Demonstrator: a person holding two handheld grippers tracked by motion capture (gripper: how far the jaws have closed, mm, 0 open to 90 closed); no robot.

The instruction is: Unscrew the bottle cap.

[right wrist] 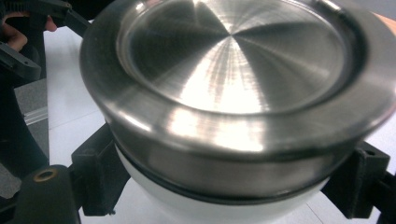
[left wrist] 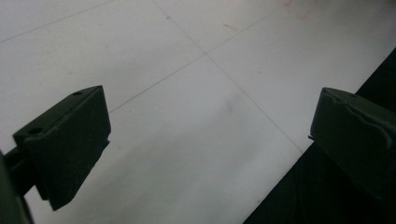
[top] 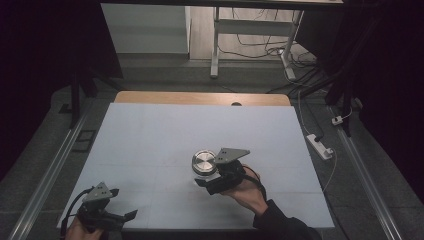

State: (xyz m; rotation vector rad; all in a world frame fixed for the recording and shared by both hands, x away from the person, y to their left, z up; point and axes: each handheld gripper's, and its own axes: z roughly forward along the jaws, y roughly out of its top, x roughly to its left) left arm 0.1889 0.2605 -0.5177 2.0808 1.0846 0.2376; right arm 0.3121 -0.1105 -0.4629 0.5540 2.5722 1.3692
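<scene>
One gripper, the right gripper (top: 207, 184), is clamping its jaws on the white body of a steel-lidded jar (top: 204, 163) just ahead of it, steadying it on the white table (top: 150, 145), while the left gripper (top: 122, 205) is idling wide open and empty.

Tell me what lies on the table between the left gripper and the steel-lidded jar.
Nothing: in the high view the stretch of white table between the left gripper and the round white jar with a brushed-steel lid is bare.
</scene>
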